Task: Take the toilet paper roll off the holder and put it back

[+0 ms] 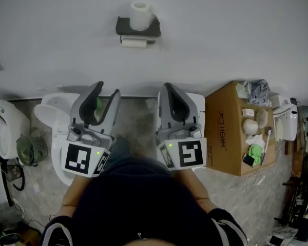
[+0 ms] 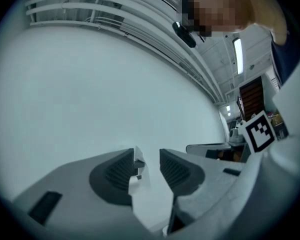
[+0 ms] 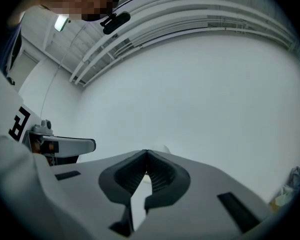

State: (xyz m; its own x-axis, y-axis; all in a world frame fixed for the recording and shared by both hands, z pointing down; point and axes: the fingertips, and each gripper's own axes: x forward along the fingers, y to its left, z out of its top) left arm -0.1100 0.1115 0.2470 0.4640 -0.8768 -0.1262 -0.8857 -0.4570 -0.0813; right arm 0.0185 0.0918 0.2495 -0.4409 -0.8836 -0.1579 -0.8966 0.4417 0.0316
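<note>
Two grippers, two paper rolls, one holder. The left gripper (image 1: pixel 107 88) has its jaws spread with nothing between the pads. The right gripper (image 1: pixel 169 86) has its jaws pressed together at the tips and carries nothing. Both are level and side by side, pointing at a white wall. The black holder (image 1: pixel 124 27) is fixed to that wall ahead of the grippers, well apart from them and in line with the gap between the two. The toilet paper roll (image 1: pixel 134 43) hangs under the holder's shelf, and a second roll (image 1: pixel 140 15) stands upright on top of it. Bare wall (image 1: pixel 236 29) lies between grippers and holder. One white toilet (image 1: pixel 50 113) sits below and to the left of the left gripper. One open cardboard box (image 1: pixel 223 132) of small items stands just to the right of the right gripper. A green fan (image 1: pixel 30 150) stands further left on the floor. Only the head view shows both rolls, the toilet, the box and the fan. The left gripper view shows the holder as a small shape beside its left jaw tip, and the right gripper's marker cube (image 2: pixel 260 131) at its right. The right gripper view shows ceiling pipes (image 3: pixel 190 14) and its closed jaws.
</note>
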